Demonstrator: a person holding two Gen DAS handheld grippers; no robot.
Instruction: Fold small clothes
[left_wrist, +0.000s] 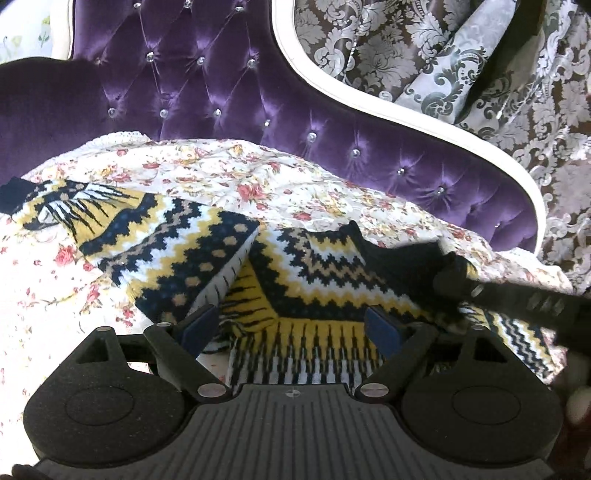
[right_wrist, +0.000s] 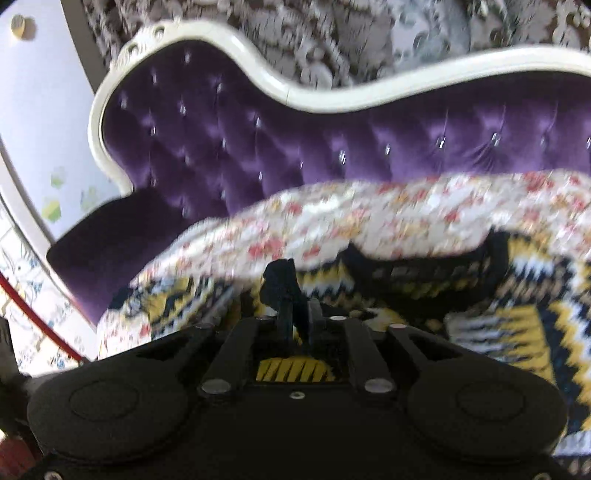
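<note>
Right gripper (right_wrist: 297, 314) pinches sweater (left_wrist: 295, 273) cuff — view blurred, fingertips buried.

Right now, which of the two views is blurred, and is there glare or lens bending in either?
Left wrist view: mostly sharp; the sweater pattern reads clearly, only the right gripper entering is smeared; sheen on the purple sofa back; fisheye bending of its white frame. Right wrist view: motion blur throughout, bedspread flowers streaked.
</note>
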